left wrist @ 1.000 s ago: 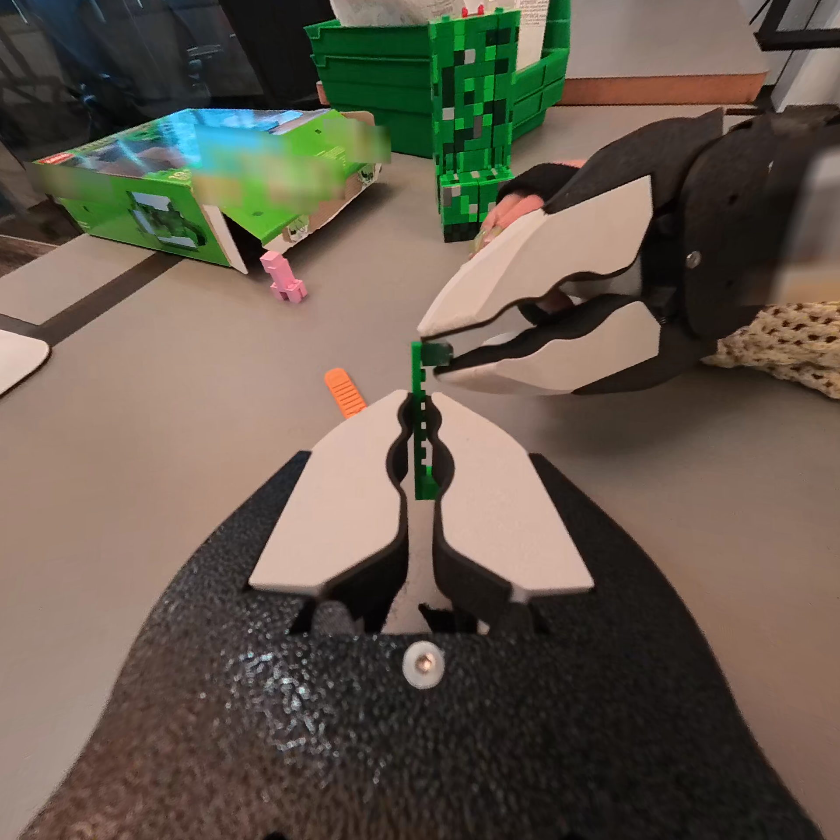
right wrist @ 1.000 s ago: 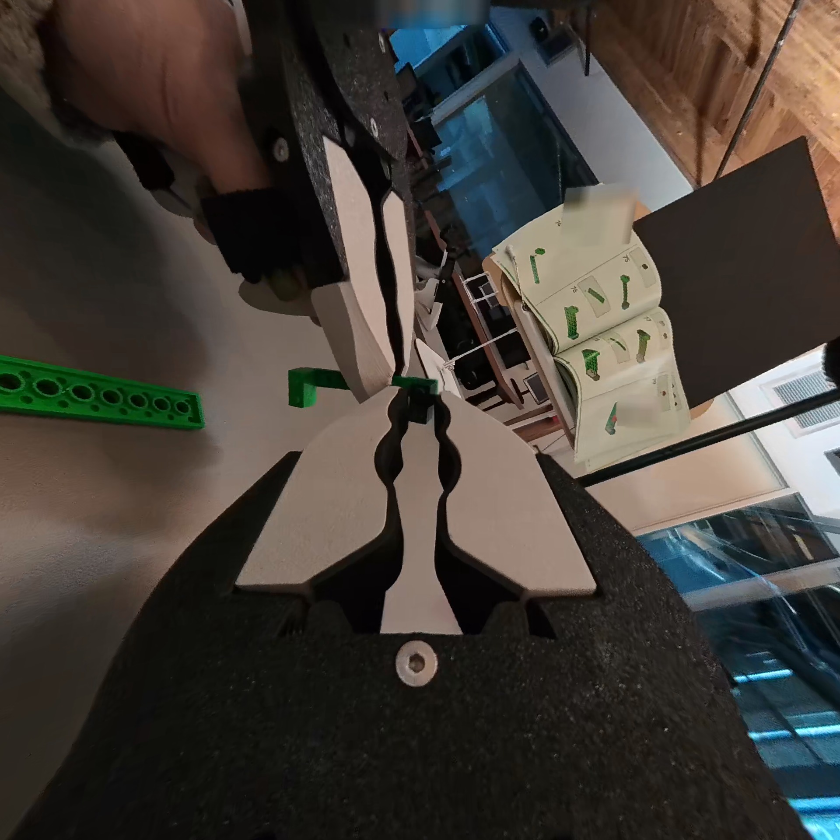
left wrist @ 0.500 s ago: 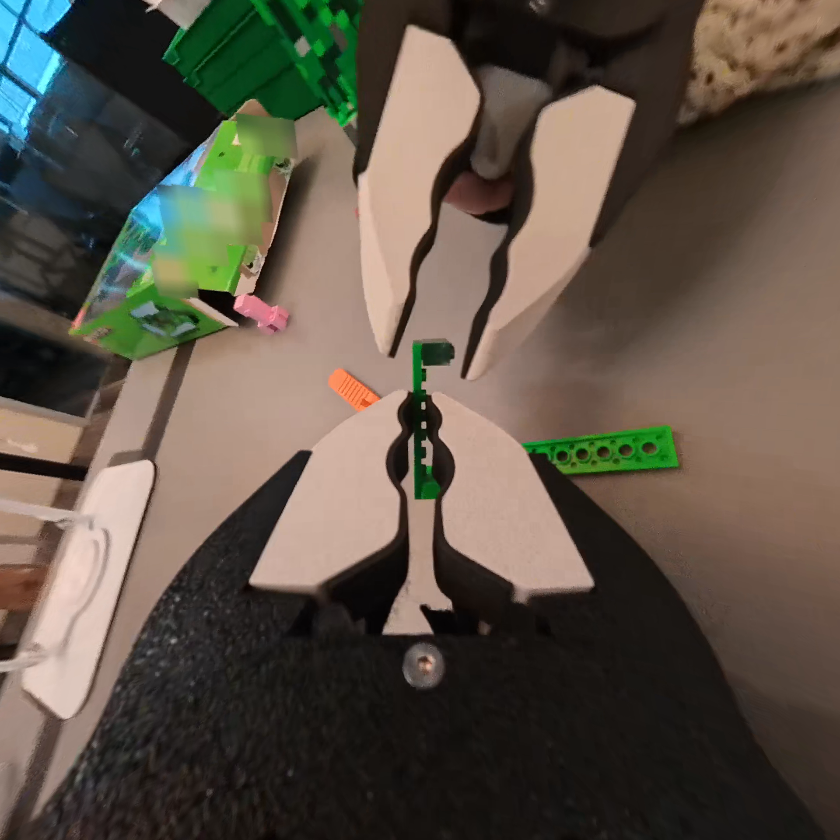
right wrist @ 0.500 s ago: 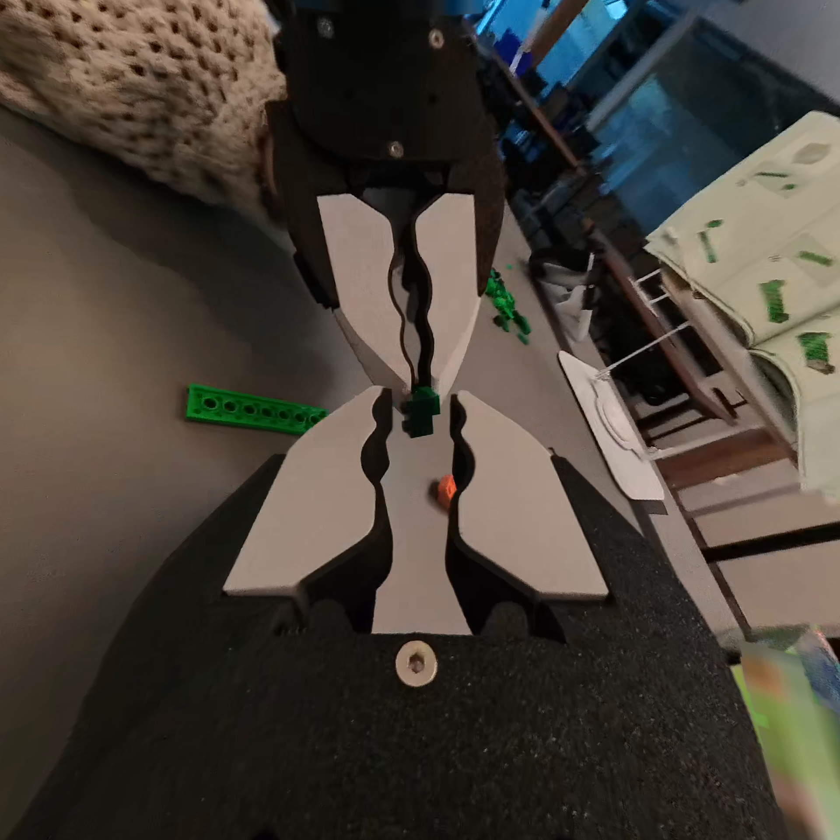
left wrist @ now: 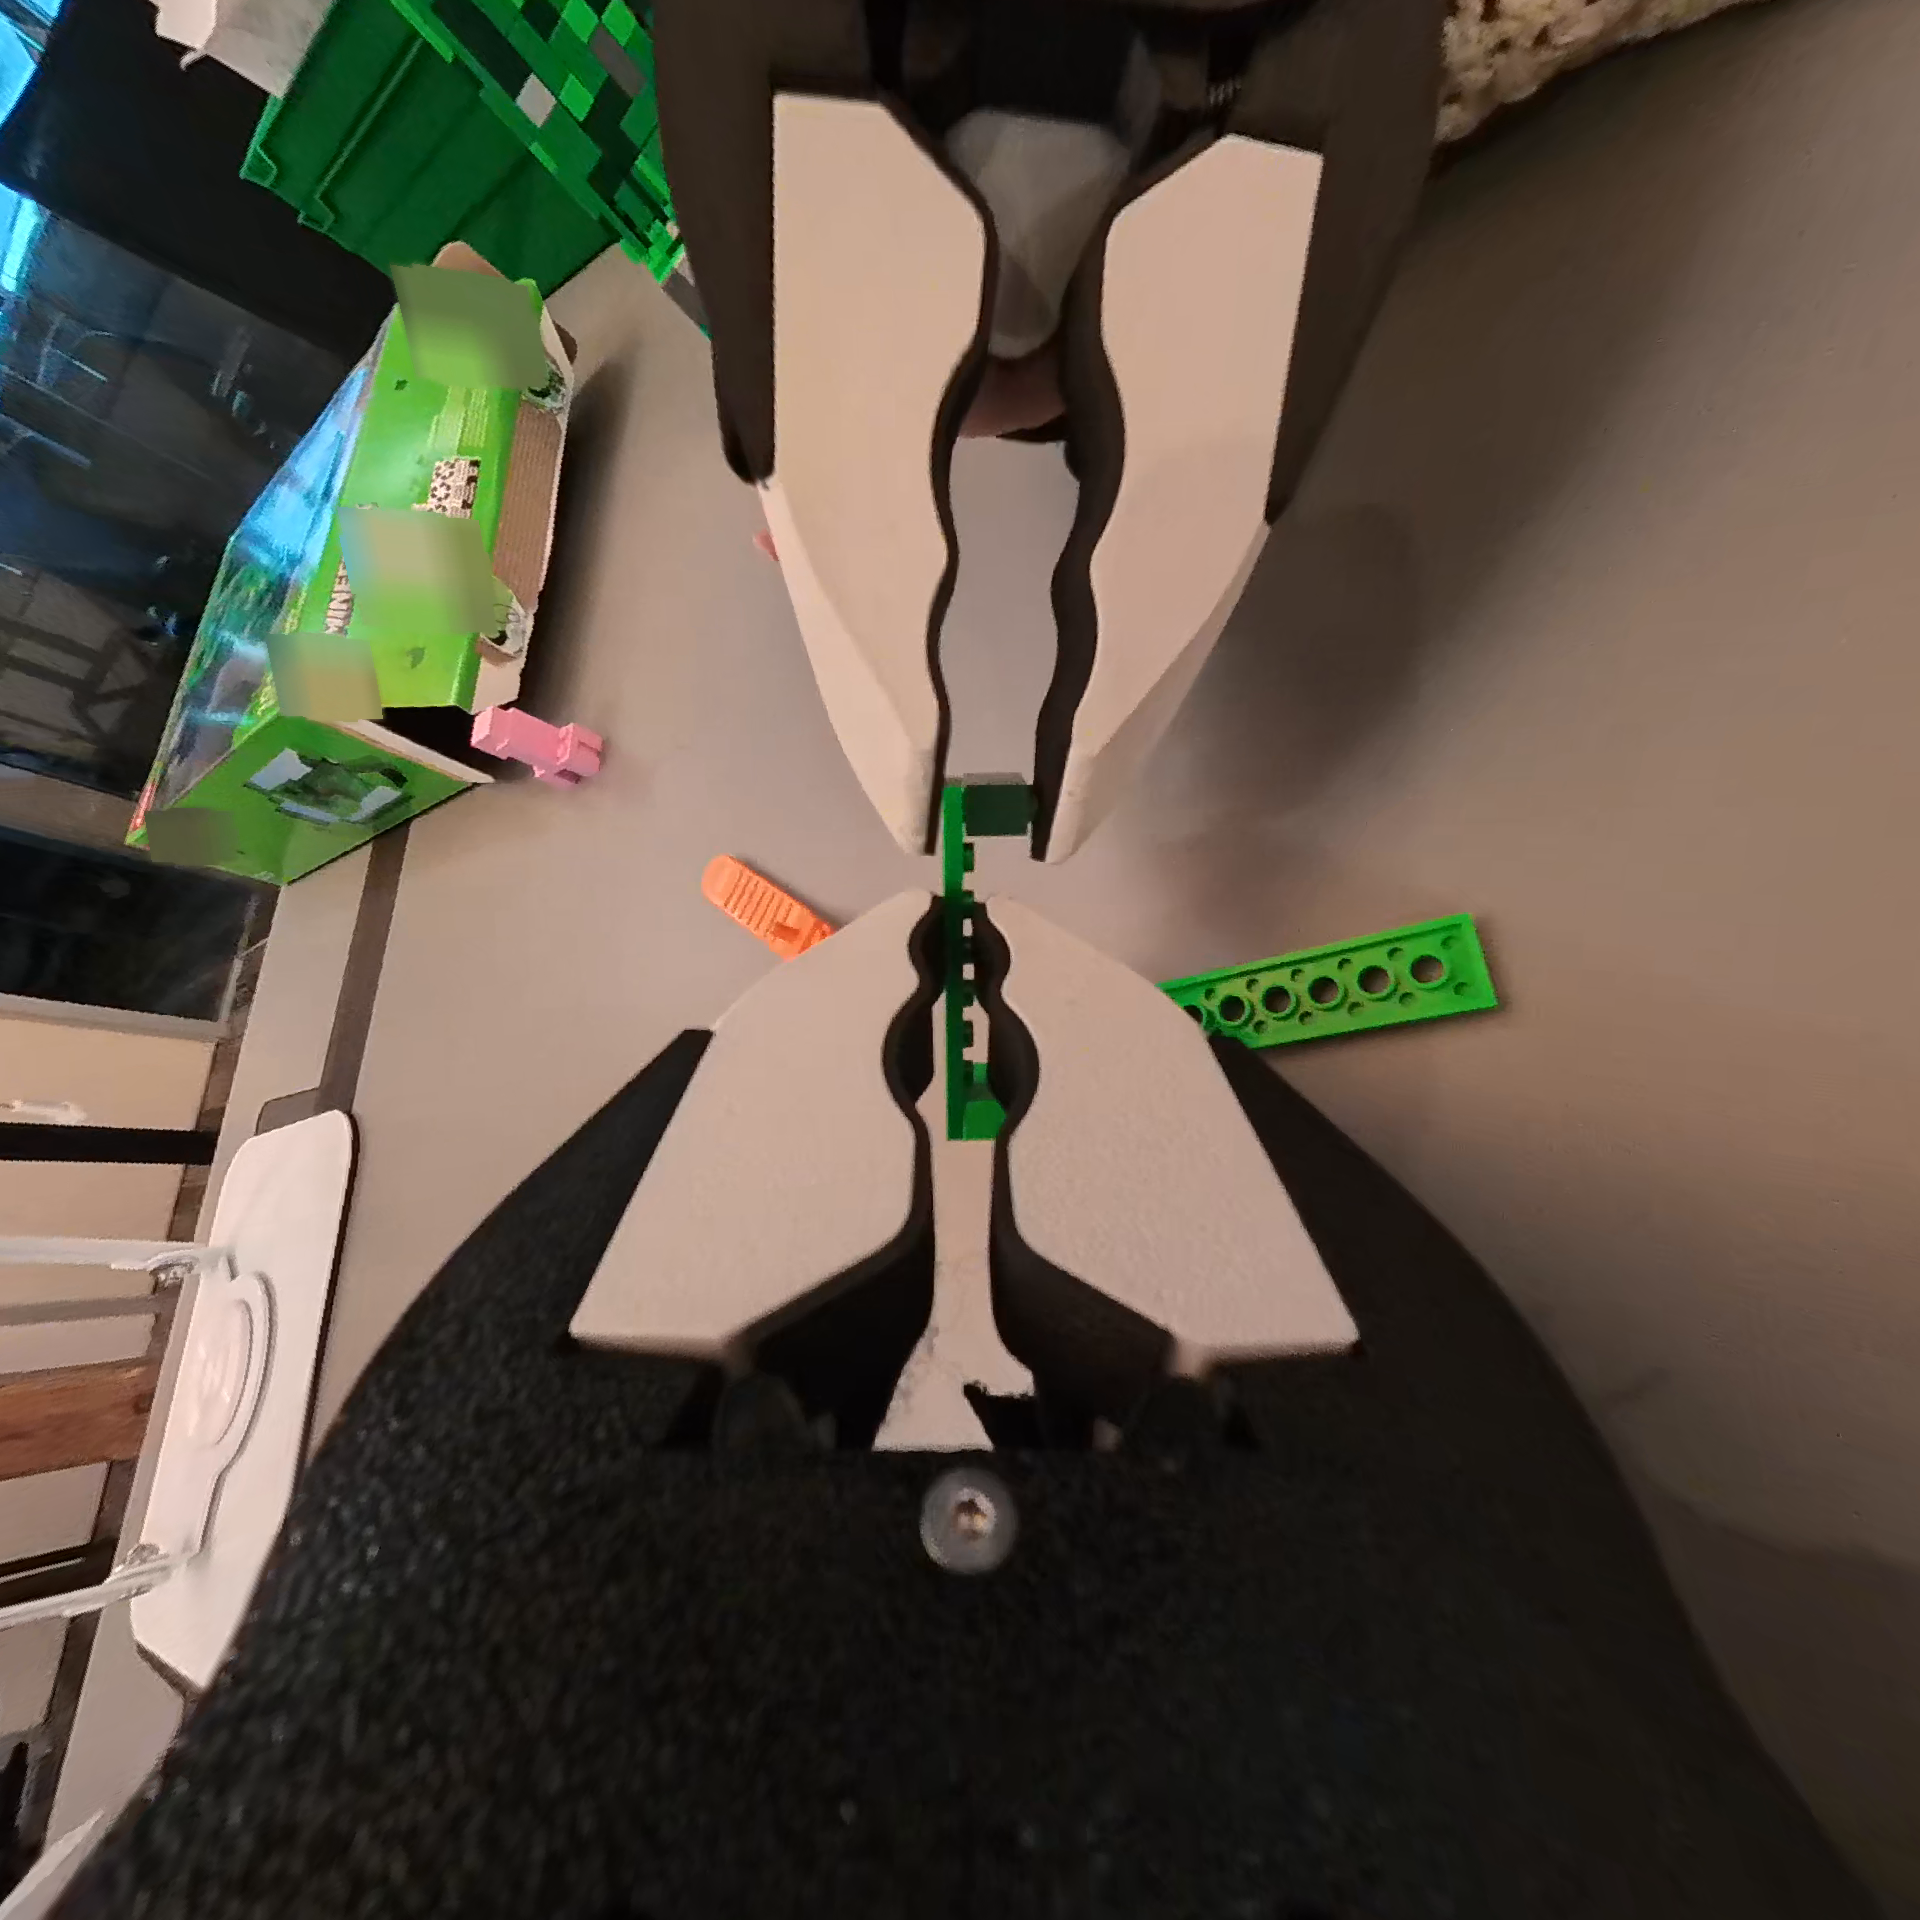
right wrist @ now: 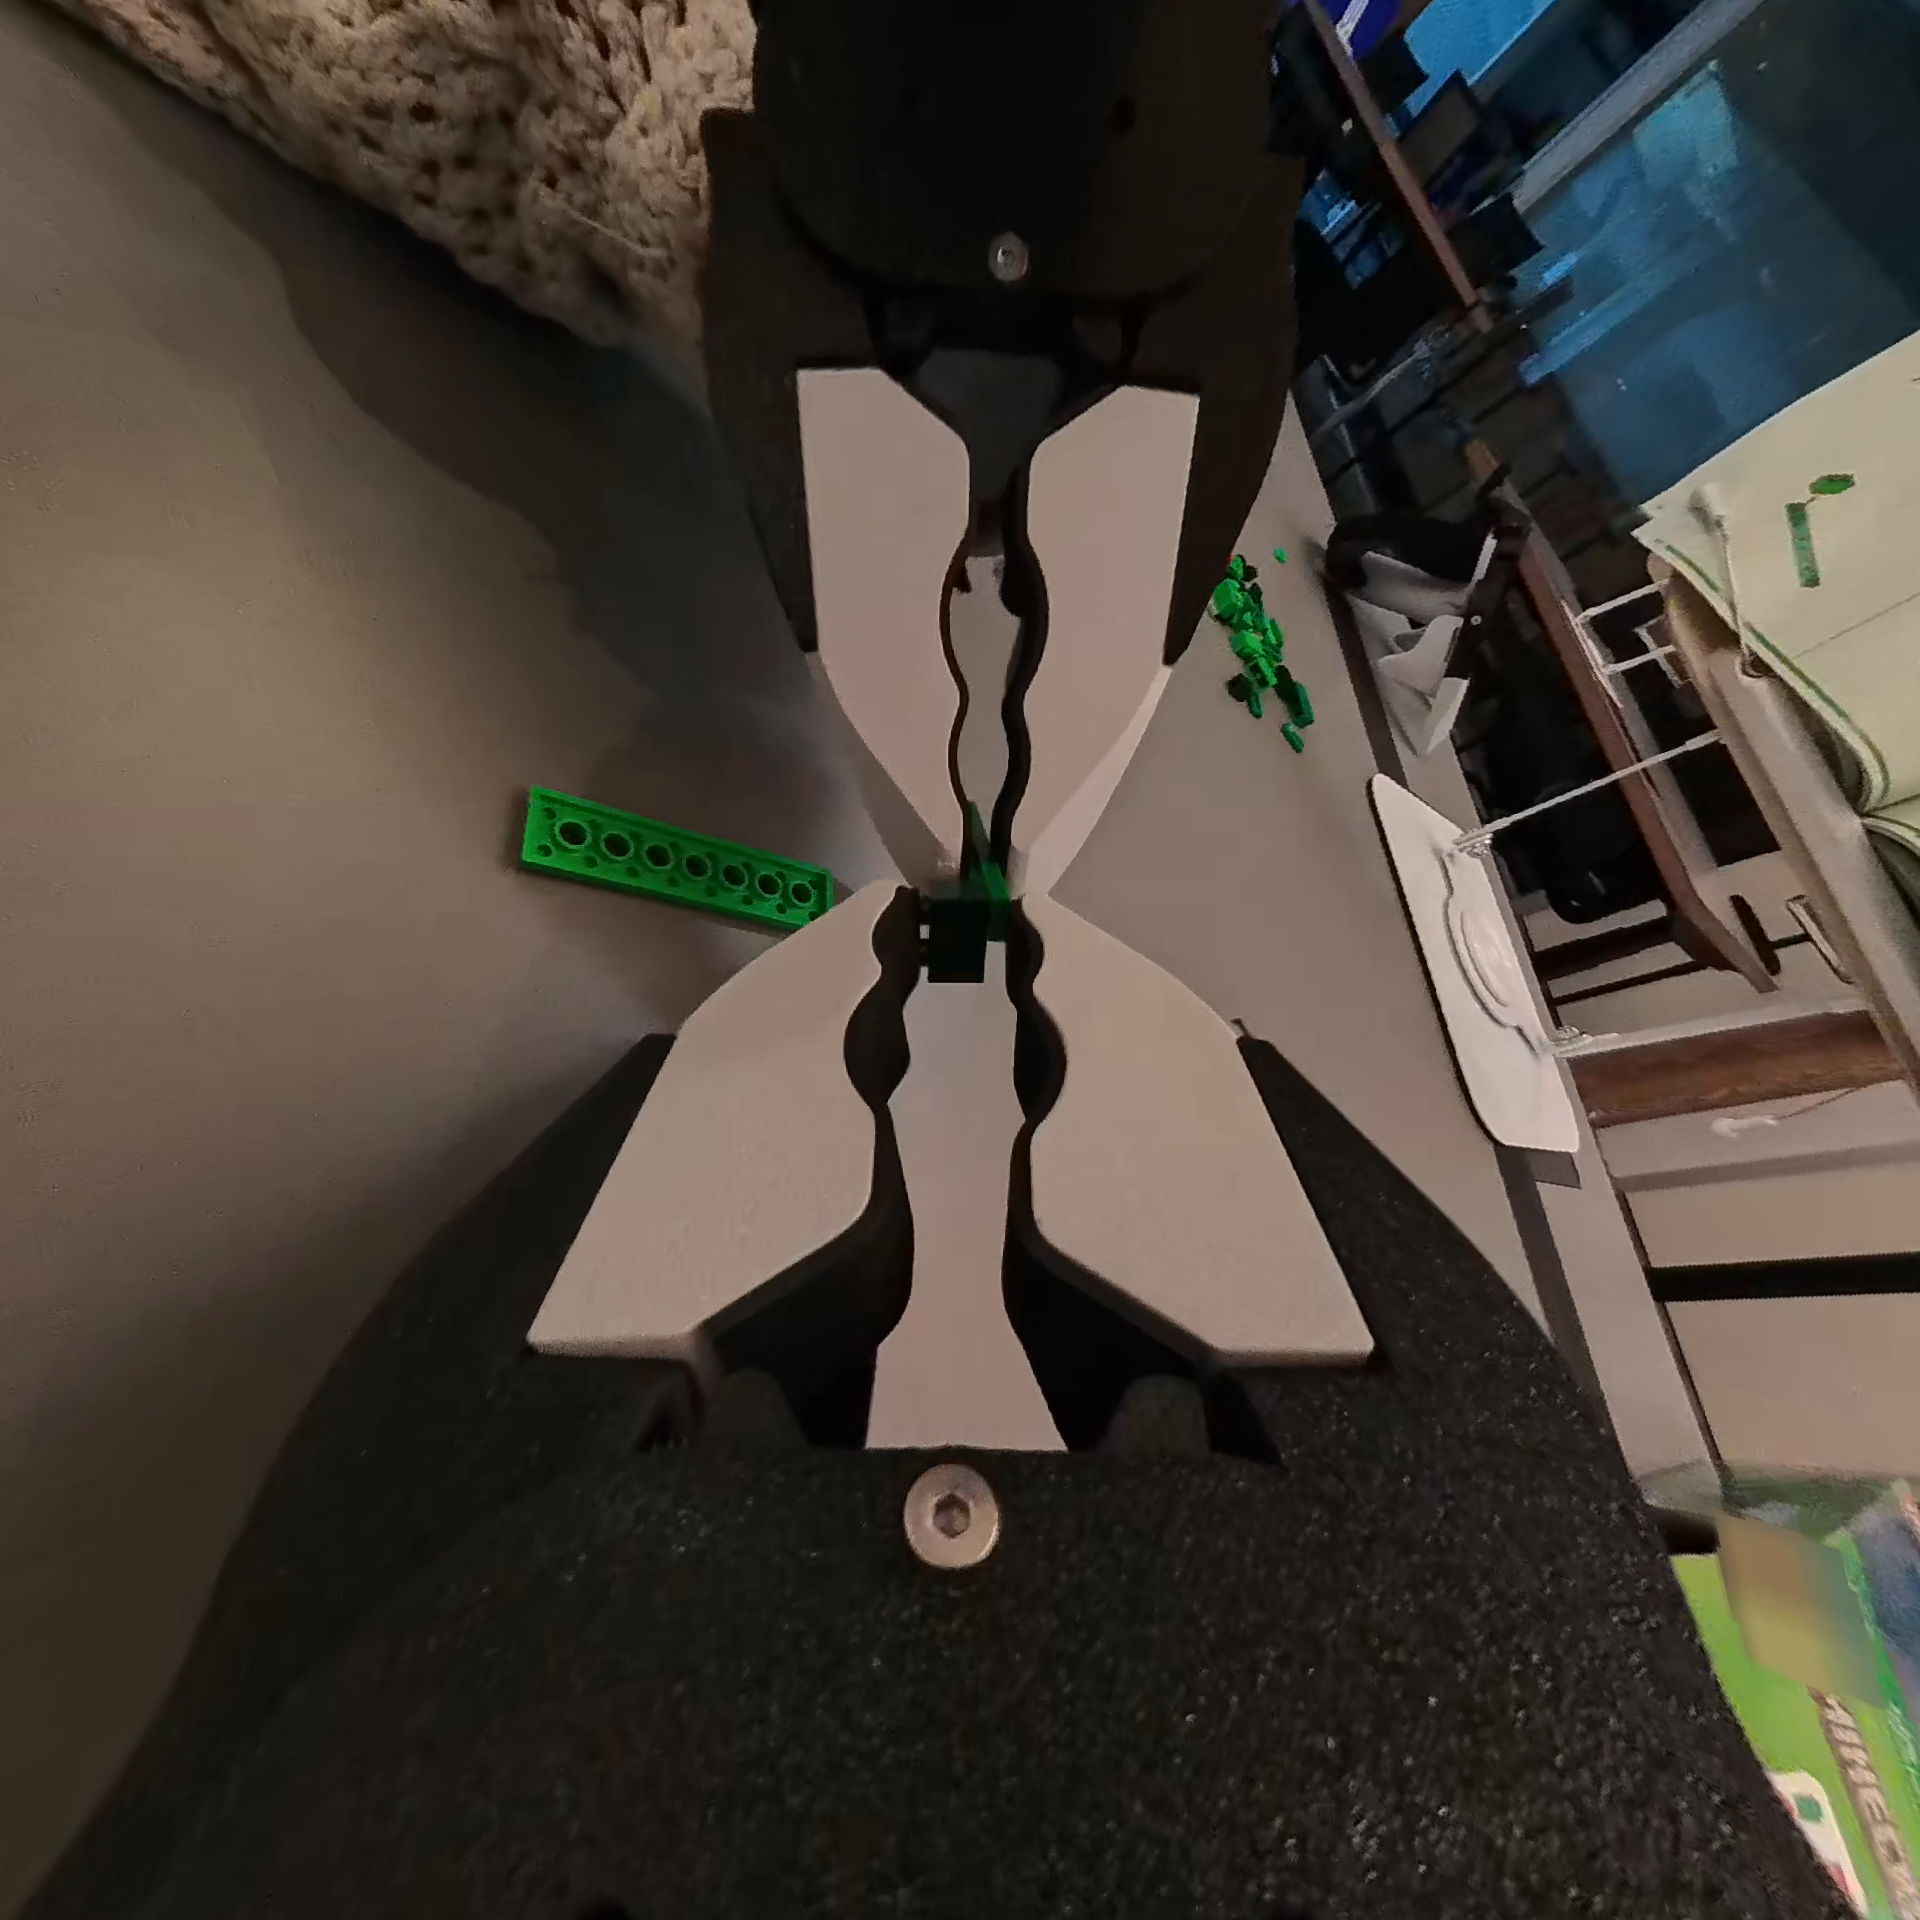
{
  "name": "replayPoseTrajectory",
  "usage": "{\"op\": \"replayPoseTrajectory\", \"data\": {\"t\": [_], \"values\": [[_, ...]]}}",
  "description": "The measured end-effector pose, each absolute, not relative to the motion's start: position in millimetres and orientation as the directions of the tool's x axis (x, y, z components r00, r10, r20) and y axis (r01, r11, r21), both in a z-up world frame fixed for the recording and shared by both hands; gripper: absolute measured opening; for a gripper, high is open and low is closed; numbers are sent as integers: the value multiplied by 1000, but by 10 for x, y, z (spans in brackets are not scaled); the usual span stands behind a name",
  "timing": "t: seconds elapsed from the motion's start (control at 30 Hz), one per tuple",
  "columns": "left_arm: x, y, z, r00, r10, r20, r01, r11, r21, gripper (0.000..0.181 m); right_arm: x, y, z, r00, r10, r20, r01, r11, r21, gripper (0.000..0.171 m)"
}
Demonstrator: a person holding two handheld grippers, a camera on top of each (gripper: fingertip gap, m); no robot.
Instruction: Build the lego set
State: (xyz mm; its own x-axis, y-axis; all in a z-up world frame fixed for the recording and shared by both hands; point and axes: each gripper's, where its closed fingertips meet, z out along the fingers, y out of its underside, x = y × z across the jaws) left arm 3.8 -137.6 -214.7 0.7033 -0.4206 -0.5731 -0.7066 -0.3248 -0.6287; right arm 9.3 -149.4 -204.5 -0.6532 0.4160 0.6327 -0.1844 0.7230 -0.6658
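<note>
My left gripper is shut on a thin green plate, held edge-on and sticking out past the tips. A small dark green brick sits on the plate's far end. My right gripper faces the left one tip to tip, and its tips pinch that end with the brick between them. In the right wrist view the dark green brick sits between my right gripper's tips, with the left gripper just beyond. Both are held above the grey table.
A green plate with holes lies on the table to the right, an orange separator tool and a pink figure to the left. The green set box, green bins, loose green pieces and a booklet stand lie farther off. Less than 4 cm separates the two grippers' tips. The pink figure is about 25 cm from both grippers' fingertips.
My right gripper swung from the side to face the left one head-on, opened around the dark green brick, then narrowed its jaws onto it. The left kept hold of the plate.
</note>
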Motion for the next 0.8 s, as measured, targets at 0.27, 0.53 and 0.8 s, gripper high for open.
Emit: {"op": "replayPoseTrajectory", "data": {"t": [0.27,0.53,0.8], "values": [[78,-1398,-2160,690,-448,-569,-717,-313,-623,4,138,-1506,-2071,-688,396,608,-164,731,-662,15],[-67,-1375,-2033,762,-358,-540,-645,-341,-684,43,49,-1385,-1853,-634,554,539,-137,605,-784,15],[-205,-1462,-1817,737,-300,-606,-672,-224,-706,63,83,-1198,-1656,-738,664,116,24,197,-980,15]]}}
